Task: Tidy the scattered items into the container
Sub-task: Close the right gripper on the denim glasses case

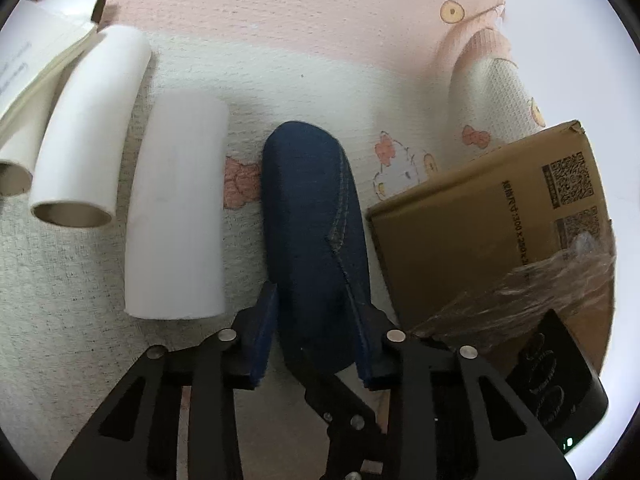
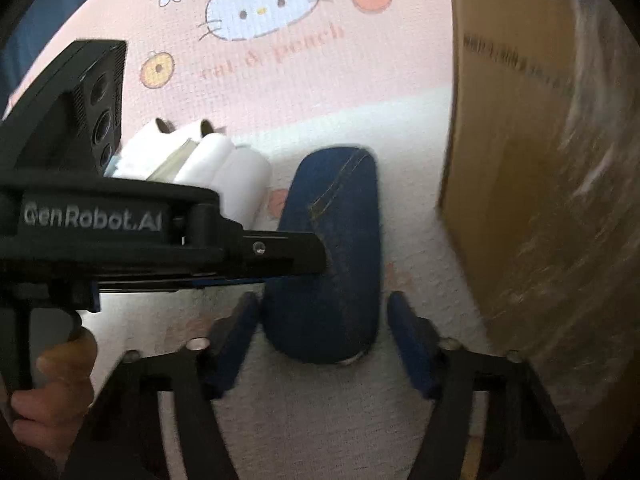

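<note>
A rolled-up piece of dark blue denim (image 1: 312,216) lies on the mat beside a brown cardboard box (image 1: 480,240). My left gripper (image 1: 312,312) straddles the roll's near end, and both blue pads sit against its sides. In the right wrist view the same denim roll (image 2: 332,240) lies lengthwise between the fingers of my right gripper (image 2: 322,312). There the left pad is at the fabric's edge and the right pad stands a little clear of it. The left gripper (image 2: 316,258) reaches in from the left onto the roll's middle. The box (image 2: 520,160) rises close on the right.
Three white cardboard tubes (image 1: 176,216) (image 1: 84,132) (image 1: 16,160) lie side by side left of the denim, with a folded paper booklet (image 1: 36,48) over the farthest. A pink and cream cartoon-cat mat (image 2: 280,60) covers the surface. A person's hand (image 2: 52,360) holds the left gripper's handle.
</note>
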{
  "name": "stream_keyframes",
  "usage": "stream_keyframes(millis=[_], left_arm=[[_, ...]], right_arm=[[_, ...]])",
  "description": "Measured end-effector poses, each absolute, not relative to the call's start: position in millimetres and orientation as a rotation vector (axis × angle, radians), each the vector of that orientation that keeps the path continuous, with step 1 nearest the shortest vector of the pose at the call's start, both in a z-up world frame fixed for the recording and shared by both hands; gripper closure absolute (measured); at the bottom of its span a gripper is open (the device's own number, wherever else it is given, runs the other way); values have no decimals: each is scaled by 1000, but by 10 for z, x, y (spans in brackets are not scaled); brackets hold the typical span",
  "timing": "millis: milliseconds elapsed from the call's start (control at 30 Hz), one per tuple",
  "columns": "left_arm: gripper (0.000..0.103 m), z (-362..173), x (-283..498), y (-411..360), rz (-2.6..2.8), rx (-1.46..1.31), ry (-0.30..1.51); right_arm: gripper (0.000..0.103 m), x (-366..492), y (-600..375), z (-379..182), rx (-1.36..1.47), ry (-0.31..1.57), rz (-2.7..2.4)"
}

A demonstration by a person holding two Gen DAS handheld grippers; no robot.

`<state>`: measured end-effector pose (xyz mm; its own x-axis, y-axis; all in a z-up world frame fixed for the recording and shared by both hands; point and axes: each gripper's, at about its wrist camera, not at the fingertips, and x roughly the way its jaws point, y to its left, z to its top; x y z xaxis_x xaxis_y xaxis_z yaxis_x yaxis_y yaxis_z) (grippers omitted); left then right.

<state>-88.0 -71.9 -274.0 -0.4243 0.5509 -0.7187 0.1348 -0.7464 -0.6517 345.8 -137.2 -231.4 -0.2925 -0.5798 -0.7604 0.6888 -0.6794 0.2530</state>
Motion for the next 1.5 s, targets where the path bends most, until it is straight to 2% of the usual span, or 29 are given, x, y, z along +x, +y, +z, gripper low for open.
stream_keyframes(millis=[100,300,467,533,633,767,900,967,1167,1233,1267,1400,1500], left_arm=[[69,-2749,-856,-761,2243,-1498,-1002],[69,-2709,-708,-729,2257,-1505,-964],[71,-2770,-545,-742,2191,-1544,-985],[71,-2779,-504,-705,2178,-1550,-962],[71,-2736,-518,-674,2201,-1544,-919],[64,-2667,-594,-736,2264,-1514,-909],[61,-2703,-760,-809,2273,-1516,-962],[57,-2755,-812,-875,2252,-1518,-1037],[51,-2898,-850,-945,2182,-1483,-1194],[51,-2966,-838,-976,2138,-1465,-1287],[52,-2973,-844,-957,2136,-1464,-1303],[52,-2907,-818,-906,2170,-1459,-1236],[52,-2890,-809,-911,2173,-1461,-1252]], right_arm=[[42,3434,-1350,-2290,1095,198,-1936],[42,3391,-1262,-2260,1113,205,-1823],[42,3524,-1203,-2238,1009,353,-1695],[42,3556,-1230,-2240,994,405,-1687],[38,3519,-1223,-2256,1030,386,-1686],[30,3646,-1280,-2253,979,439,-1696],[30,3696,-1419,-2277,913,511,-1617],[30,3678,-1461,-2287,917,517,-1609],[30,3562,-1532,-2295,926,497,-1576],[34,3522,-1563,-2344,964,496,-1540],[41,3499,-1586,-2398,1003,500,-1522],[42,3510,-1582,-2426,976,540,-1499],[42,3482,-1576,-2421,980,550,-1469]])
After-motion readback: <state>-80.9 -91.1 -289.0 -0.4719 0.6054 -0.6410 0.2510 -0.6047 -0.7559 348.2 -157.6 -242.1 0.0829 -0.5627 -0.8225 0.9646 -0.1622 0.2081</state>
